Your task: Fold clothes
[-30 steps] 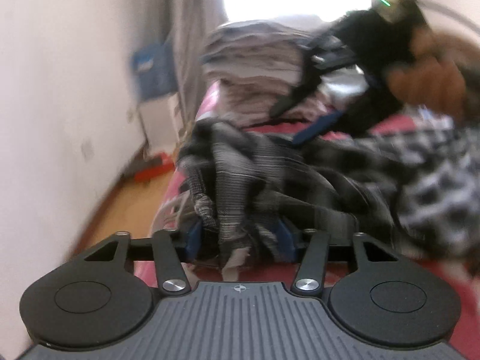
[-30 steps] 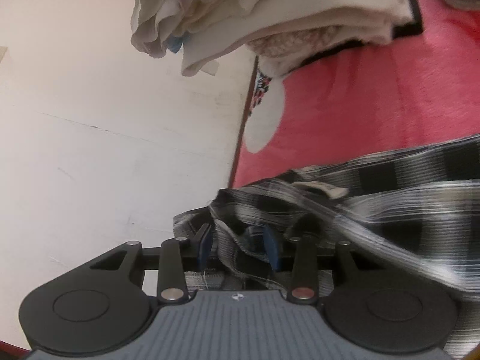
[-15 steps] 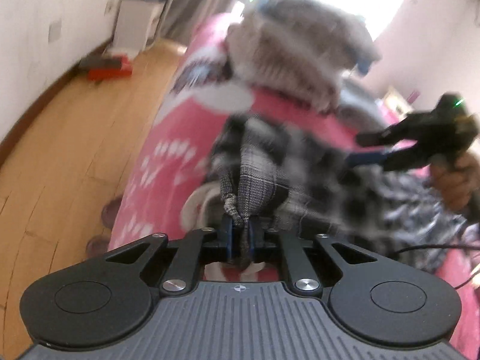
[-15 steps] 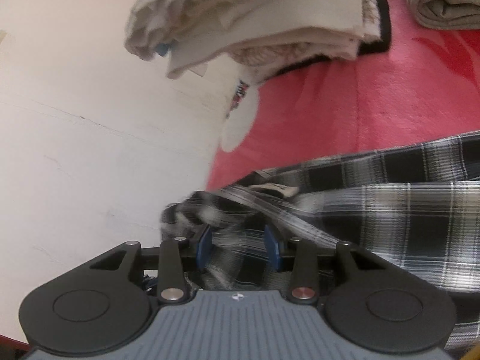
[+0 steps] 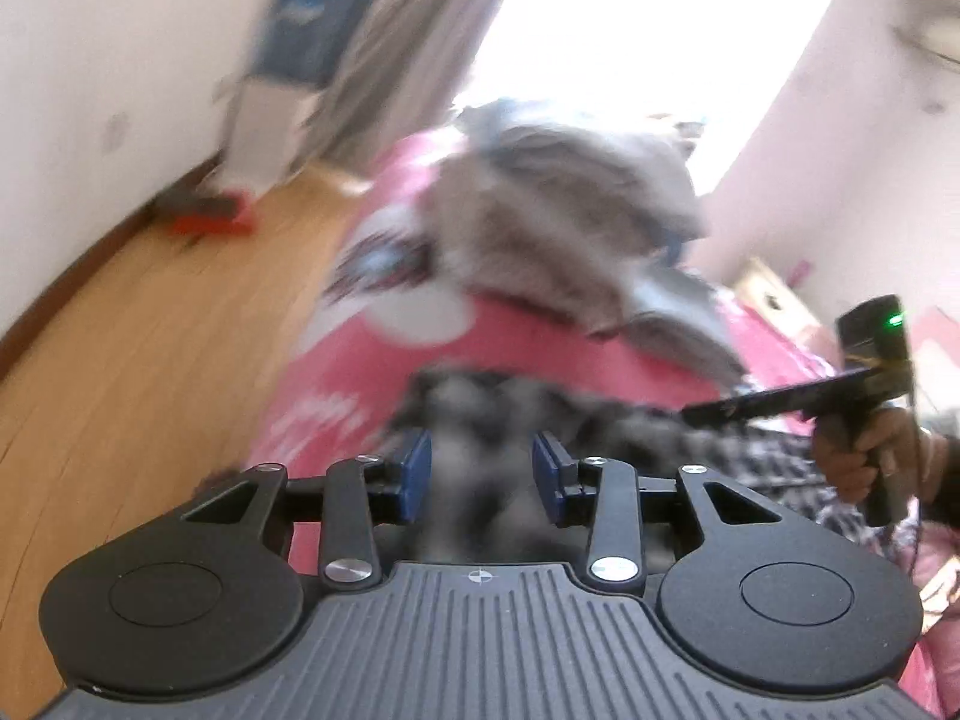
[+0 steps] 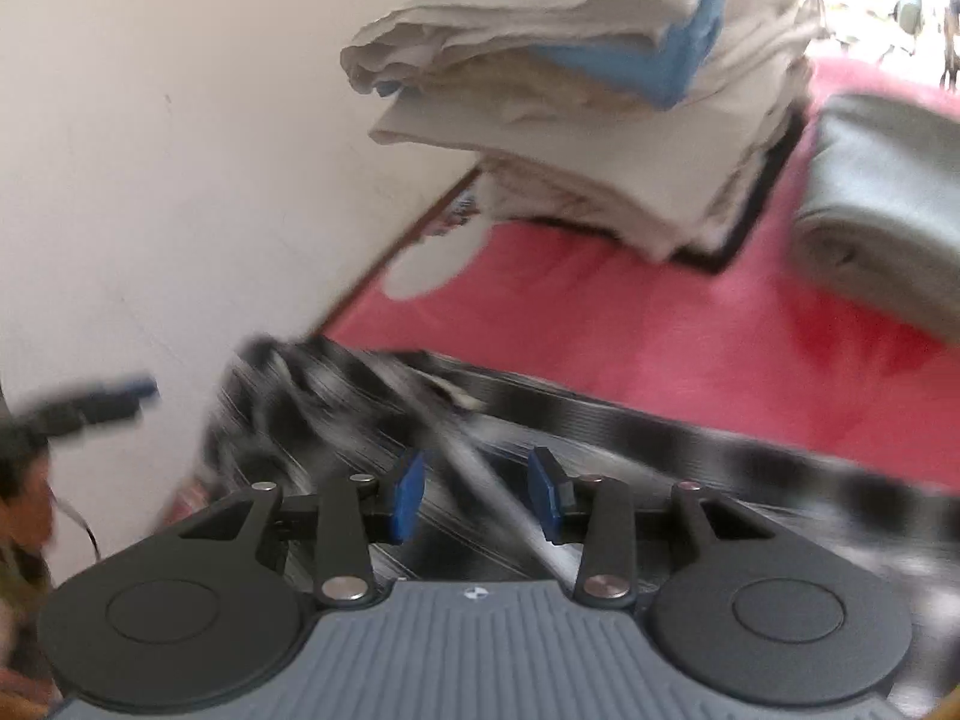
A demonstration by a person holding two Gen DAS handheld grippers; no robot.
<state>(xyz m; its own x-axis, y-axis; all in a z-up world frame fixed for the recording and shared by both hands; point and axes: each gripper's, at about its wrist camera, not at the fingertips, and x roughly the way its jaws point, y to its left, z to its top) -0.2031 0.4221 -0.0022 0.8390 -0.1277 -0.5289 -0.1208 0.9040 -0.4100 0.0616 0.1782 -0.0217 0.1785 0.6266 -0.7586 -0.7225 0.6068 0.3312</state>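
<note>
Checked shirt (image 6: 600,420) lies rumpled on the red bedcover (image 6: 630,324). My left gripper (image 5: 480,474) is opening around it, my right gripper (image 6: 474,492) closing. Next: spread it flat.

Each gripper, left (image 5: 482,474) and right (image 6: 474,495), has a grey ribbed body with a small round emblem, two black round-lobed plates with a circle pressed in, and black linkage arms pinned by silver screws. The fingers (image 5: 414,471) end in blue pads. In the left wrist view the right gripper (image 5: 780,399) shows a black handle, a green light and a thin dark cable, beside a dark cuff.
</note>
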